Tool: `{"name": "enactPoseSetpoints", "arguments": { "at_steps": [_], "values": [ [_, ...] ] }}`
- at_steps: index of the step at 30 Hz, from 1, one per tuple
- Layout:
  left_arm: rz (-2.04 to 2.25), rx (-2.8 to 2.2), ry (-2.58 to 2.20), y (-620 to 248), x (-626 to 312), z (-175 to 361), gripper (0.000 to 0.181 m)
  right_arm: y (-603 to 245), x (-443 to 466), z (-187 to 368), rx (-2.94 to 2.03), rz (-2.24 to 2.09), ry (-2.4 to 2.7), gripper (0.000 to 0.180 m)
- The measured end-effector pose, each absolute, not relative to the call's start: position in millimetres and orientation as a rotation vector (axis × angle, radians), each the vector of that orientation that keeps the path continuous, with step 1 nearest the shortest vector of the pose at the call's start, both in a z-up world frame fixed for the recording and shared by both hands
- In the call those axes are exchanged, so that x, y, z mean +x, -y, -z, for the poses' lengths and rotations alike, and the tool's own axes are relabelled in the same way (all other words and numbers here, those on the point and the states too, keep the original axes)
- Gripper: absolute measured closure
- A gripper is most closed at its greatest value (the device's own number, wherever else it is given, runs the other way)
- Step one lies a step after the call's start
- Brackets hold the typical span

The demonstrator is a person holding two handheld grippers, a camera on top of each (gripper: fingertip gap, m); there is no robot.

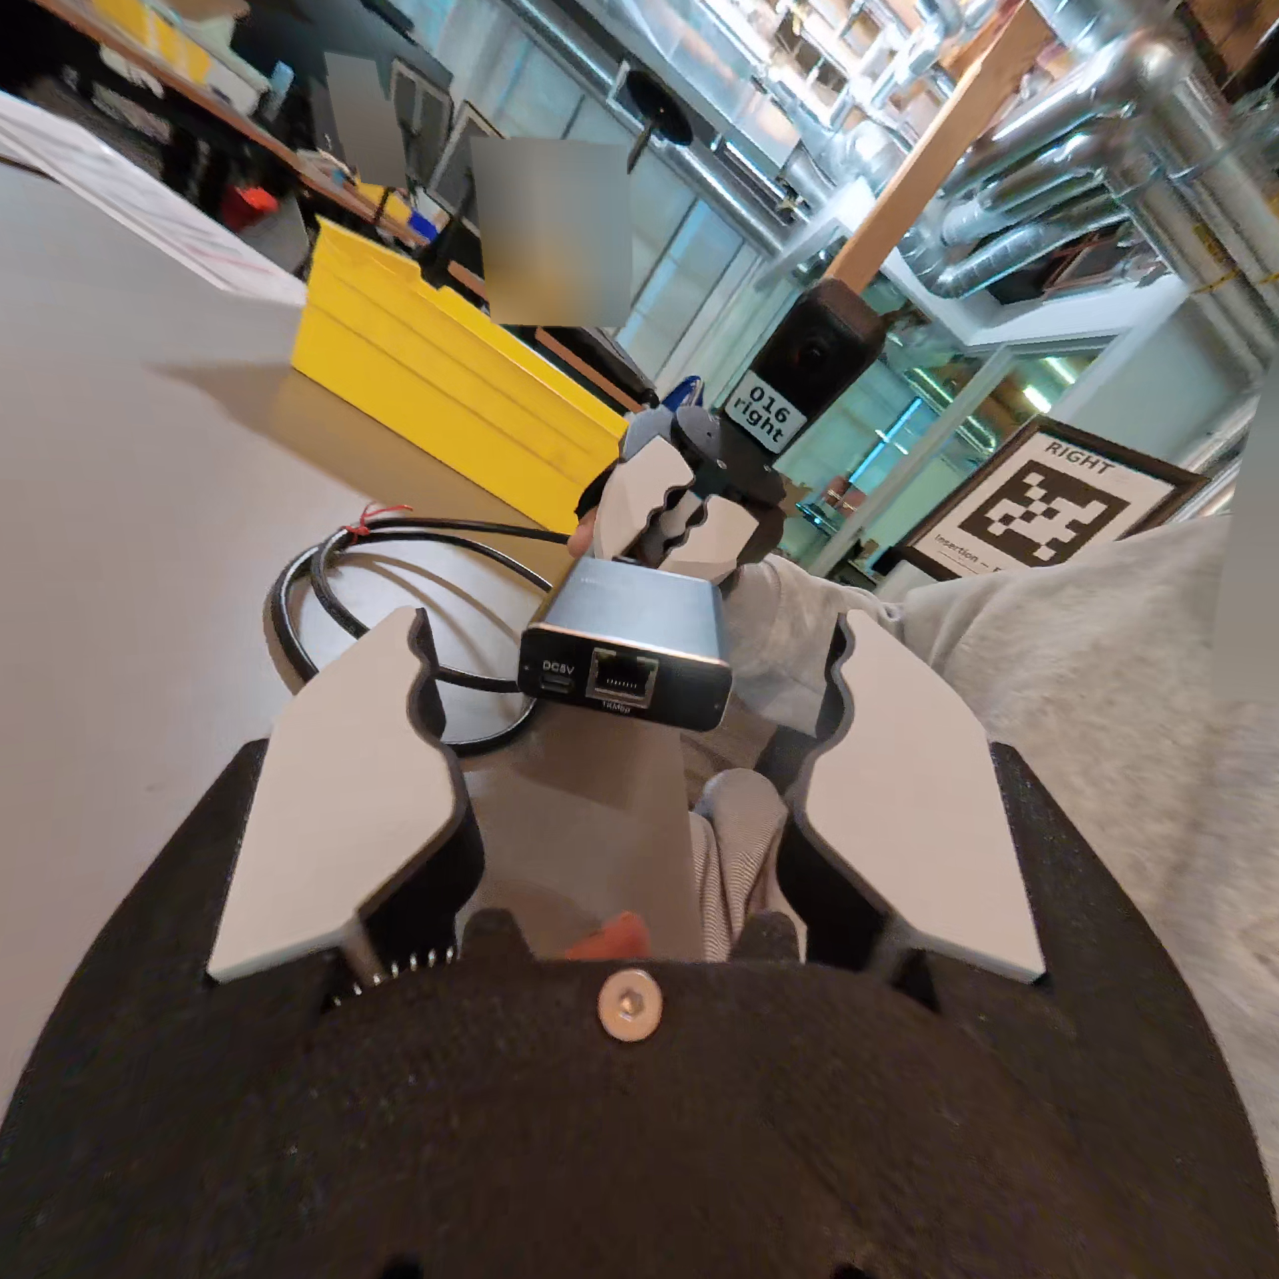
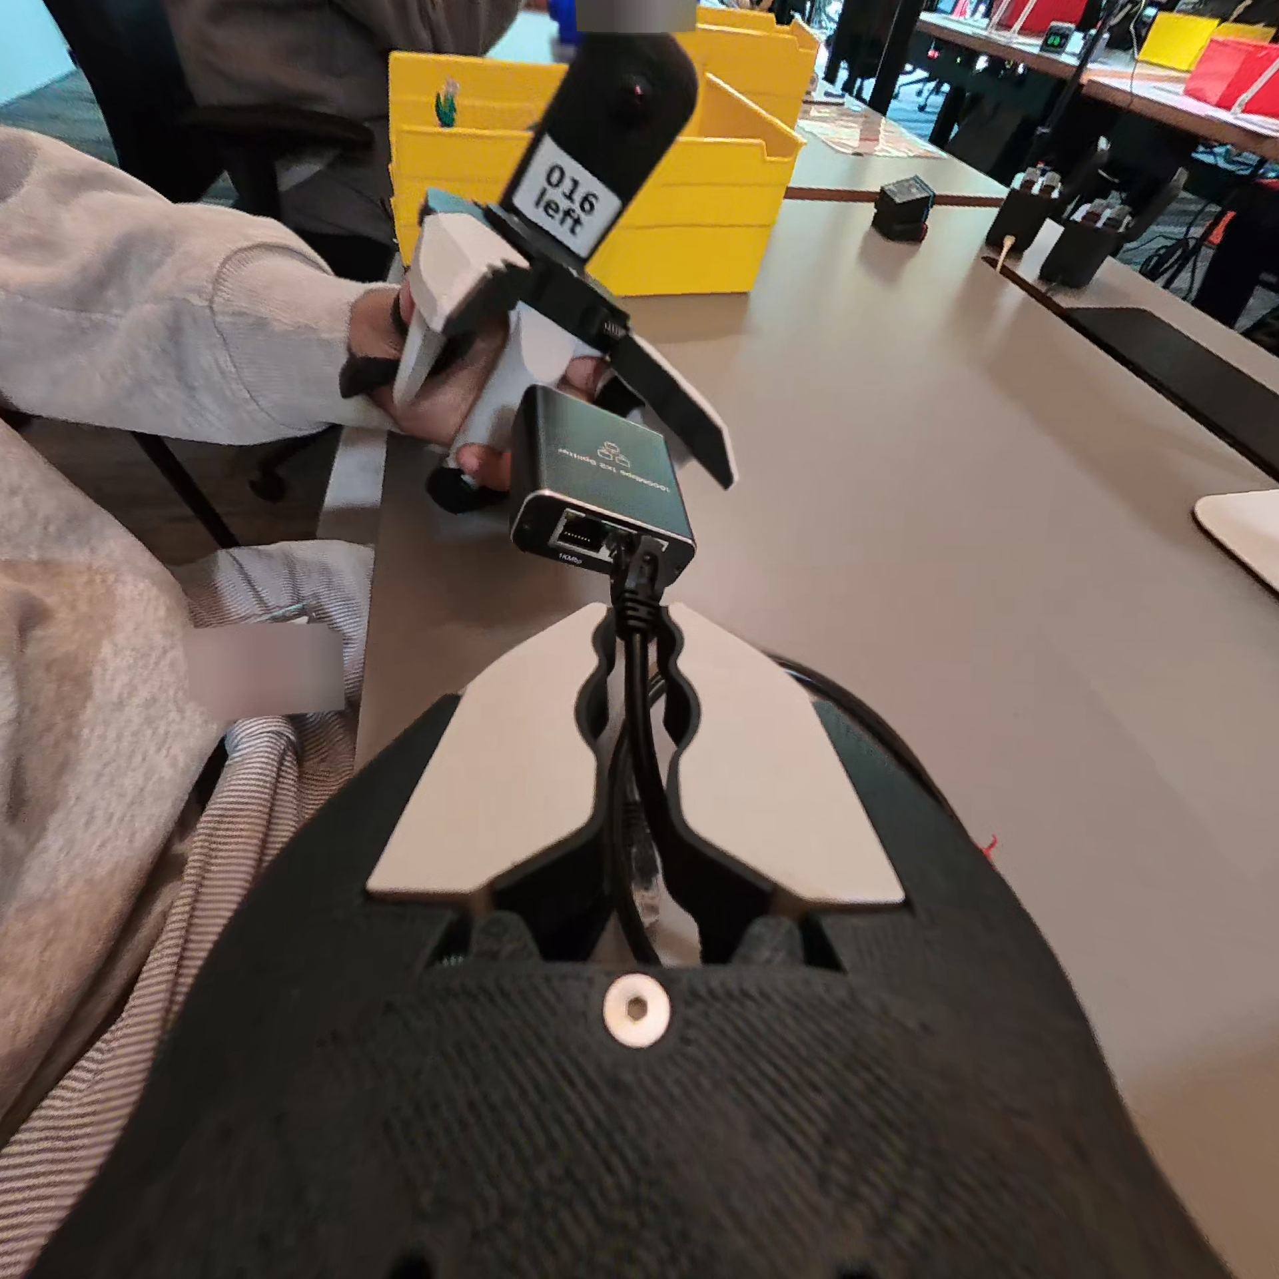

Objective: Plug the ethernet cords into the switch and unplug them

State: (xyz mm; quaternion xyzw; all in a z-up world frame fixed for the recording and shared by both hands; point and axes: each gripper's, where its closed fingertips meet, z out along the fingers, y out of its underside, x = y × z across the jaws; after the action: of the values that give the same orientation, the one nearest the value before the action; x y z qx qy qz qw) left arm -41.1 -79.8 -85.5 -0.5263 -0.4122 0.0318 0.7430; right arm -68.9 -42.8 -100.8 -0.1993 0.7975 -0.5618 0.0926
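A dark grey switch [image 1: 626,626] [image 2: 595,457] sits just off the tan table [image 2: 900,484] near its left edge. In the left wrist view it shows one empty ethernet port and a small power port. My right gripper [image 2: 638,612] [image 1: 657,554] is shut on a black ethernet cord [image 2: 637,692] just behind its plug [image 2: 643,560], which sits in the right-hand port; the port beside it is empty. My left gripper [image 1: 631,617] [image 2: 564,432] is open, fingers wide on either side of the switch's other end, not touching it. I cannot tell what bears the switch.
The cord's slack coils on the table [image 1: 311,595] with a red tie [image 1: 360,529]; a second plug [image 2: 643,872] lies under my right fingers. Stacked yellow bins [image 1: 450,387] [image 2: 692,173] stand behind. Black holders [image 2: 1080,242], a white pad [image 2: 1239,533], grey sleeves [image 2: 173,332].
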Motion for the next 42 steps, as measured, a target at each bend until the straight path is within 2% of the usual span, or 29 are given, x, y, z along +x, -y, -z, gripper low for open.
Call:
{"name": "enactPoseSetpoints", "arguments": {
  "at_steps": [4, 14, 42],
  "values": [
    [-0.013, -1.175, 0.914, 73.5, -40.4, 89.9, 0.078, 43.1, -68.1, 98.1, -0.557, 1.671, -2.335, 0.169],
    [0.079, -1.230, 0.844, 57.4, -29.8, 90.1, 0.110, 42.9, -54.6, 98.1, -0.577, 1.632, -2.292, 0.169],
    [0.308, -1.329, 0.867, 36.7, -13.8, 108.2, 0.111, 29.2, -48.2, 103.6, -0.460, 1.446, -2.136, 0.169]
  ]
}}
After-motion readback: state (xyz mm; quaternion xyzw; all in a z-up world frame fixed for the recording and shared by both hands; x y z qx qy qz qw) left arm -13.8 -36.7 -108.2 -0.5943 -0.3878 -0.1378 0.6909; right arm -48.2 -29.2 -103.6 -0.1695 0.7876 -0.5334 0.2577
